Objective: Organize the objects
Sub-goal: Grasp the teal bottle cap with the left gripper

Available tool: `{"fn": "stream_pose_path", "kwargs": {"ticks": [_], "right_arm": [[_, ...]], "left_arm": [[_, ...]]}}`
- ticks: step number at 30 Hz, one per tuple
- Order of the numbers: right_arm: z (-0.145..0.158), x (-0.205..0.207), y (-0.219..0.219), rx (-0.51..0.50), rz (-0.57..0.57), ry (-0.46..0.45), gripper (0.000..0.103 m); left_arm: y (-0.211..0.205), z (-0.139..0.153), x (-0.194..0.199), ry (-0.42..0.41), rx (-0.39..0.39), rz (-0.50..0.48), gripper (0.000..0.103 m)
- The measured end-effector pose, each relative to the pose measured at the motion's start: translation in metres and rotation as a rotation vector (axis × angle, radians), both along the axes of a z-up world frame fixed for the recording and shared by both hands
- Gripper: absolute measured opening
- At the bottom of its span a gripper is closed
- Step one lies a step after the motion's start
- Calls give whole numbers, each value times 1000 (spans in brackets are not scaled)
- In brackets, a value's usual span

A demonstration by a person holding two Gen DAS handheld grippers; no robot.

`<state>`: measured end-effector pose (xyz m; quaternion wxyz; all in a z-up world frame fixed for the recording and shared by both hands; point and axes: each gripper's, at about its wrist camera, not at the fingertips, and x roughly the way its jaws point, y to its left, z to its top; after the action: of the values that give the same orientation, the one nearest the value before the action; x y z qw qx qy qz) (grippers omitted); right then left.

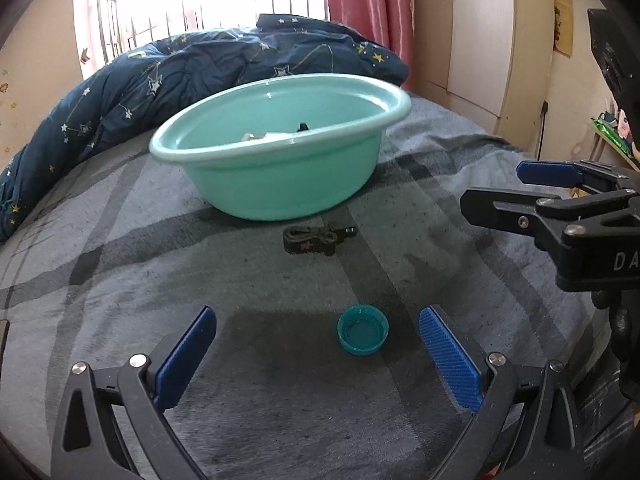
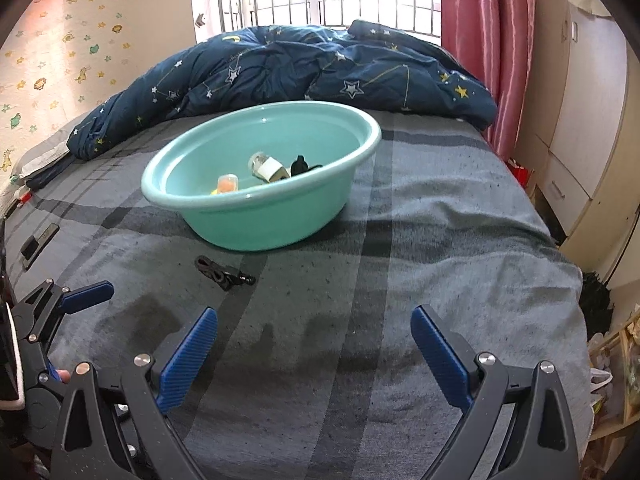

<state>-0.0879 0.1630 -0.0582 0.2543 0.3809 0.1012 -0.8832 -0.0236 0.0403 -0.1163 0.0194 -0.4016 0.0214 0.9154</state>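
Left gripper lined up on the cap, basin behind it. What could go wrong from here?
1. The teal bottle cap is low and lies open side up on soft bedding; the open left gripper may press it into the blanket or tip it rather than pinch it.
2. The green basin rests on the same soft bed, so a bump to its rim might rock it.
3. The black clip lies between cap and basin and could get dragged along.

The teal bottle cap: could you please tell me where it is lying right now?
In the left wrist view, the teal bottle cap lies open side up on the grey bedspread, between the open left gripper fingers, nearer the right one, short of the black clip and green basin.
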Motion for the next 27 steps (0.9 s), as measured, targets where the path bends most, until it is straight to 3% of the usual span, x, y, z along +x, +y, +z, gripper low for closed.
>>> {"fn": "stream_pose_path", "kwargs": {"ticks": [14, 17, 20, 21, 23, 25, 27], "right_arm": [[-15, -8, 1, 13, -9, -39, 99], [-16, -8, 0, 14, -9, -42, 99], [-17, -8, -1, 16, -7, -42, 99], [-17, -9, -1, 16, -6, -44, 99], [-18, -8, -1, 19, -7, -45, 100], [-18, -9, -2, 18, -6, -47, 99], [-18, -9, -3, 21, -4, -46, 99]], "left_arm": [[2, -22, -9, -54, 22, -11, 103], [1, -23, -9, -63, 25, -14, 99], [2, -24, -10, -75, 28, -21, 88], [3, -24, -9, -76, 30, -25, 80], [4, -22, -8, -72, 41, -39, 64], [5, -20, -7, -72, 62, -60, 33], [5, -19, -7, -72, 65, -63, 32]]}}
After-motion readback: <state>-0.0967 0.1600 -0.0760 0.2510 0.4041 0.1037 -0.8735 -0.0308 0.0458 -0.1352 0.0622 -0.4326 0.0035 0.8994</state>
